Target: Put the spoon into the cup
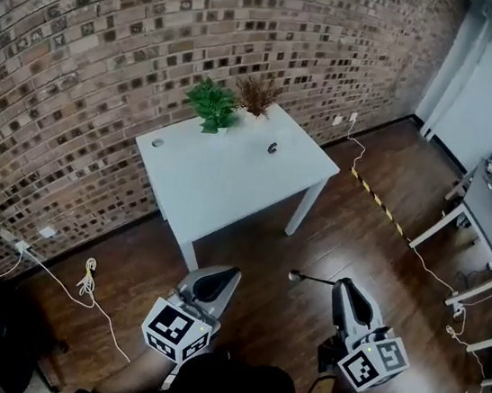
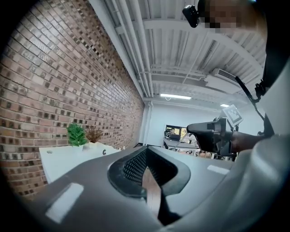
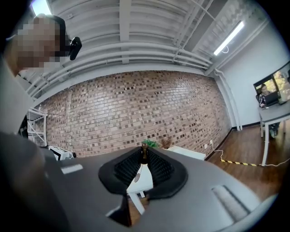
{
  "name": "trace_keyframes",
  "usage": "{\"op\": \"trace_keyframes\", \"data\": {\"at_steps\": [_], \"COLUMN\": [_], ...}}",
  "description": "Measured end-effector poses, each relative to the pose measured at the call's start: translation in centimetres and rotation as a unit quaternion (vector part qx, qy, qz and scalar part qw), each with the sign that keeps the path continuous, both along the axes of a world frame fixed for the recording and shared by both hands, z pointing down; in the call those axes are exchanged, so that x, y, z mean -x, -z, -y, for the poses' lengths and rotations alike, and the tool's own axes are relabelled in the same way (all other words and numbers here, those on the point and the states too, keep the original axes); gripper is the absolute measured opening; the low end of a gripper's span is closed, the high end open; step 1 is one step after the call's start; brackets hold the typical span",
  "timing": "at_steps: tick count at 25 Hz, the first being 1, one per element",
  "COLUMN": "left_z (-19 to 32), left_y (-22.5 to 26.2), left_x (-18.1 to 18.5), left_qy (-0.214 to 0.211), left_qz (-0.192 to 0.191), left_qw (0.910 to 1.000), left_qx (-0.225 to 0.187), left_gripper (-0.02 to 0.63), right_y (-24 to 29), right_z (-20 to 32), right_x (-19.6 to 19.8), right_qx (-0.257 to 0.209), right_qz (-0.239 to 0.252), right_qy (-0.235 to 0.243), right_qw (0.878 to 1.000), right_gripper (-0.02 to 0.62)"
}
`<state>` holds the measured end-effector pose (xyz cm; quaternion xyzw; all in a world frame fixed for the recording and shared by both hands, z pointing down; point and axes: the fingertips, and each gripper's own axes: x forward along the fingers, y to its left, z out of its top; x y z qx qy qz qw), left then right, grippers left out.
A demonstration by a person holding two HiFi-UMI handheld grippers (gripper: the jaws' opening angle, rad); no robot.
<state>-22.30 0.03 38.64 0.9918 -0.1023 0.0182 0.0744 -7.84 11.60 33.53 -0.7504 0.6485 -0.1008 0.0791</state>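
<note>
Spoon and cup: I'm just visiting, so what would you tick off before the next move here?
1. Grip on spoon: ok, right gripper is closed on it.
2. Spare left gripper: ok, nothing between its jaws.
3. Finding the cup: cannot tell; a small dark object sits on the white table, too small to identify.
4. Table within reach: not ok, both grippers hang over the wooden floor, short of it.
5. Path clear: ok, green plant stands apart at the back edge.

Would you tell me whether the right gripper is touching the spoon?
Touching. The right gripper view shows the right gripper pinching the spoon between its jaws.
</note>
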Motion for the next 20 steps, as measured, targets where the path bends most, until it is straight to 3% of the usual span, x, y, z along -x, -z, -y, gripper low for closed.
{"op": "trace_keyframes", "data": {"at_steps": [10,20], "left_z": [6.2,12.2], "left_y": [-0.7,1.2], "left_x": [-4.4,-13.0], "left_qy": [0.018,0.071], "left_qz": [0.009,0.019], "left_qw": [0.9998,0.9969], "left_qx": [0.003,-0.028], "left_gripper": [-0.006,-0.006], "right_y": [-1.1,-1.0], "right_z": [6.3,12.7], "right_x": [-4.7,-14.2], "right_qx": [0.009,-0.021], "right_qz": [0.01,0.025], "right_qy": [0.013,0.056], "right_qw": [1.0,0.998], "right_gripper": [0.051,0.049]}}
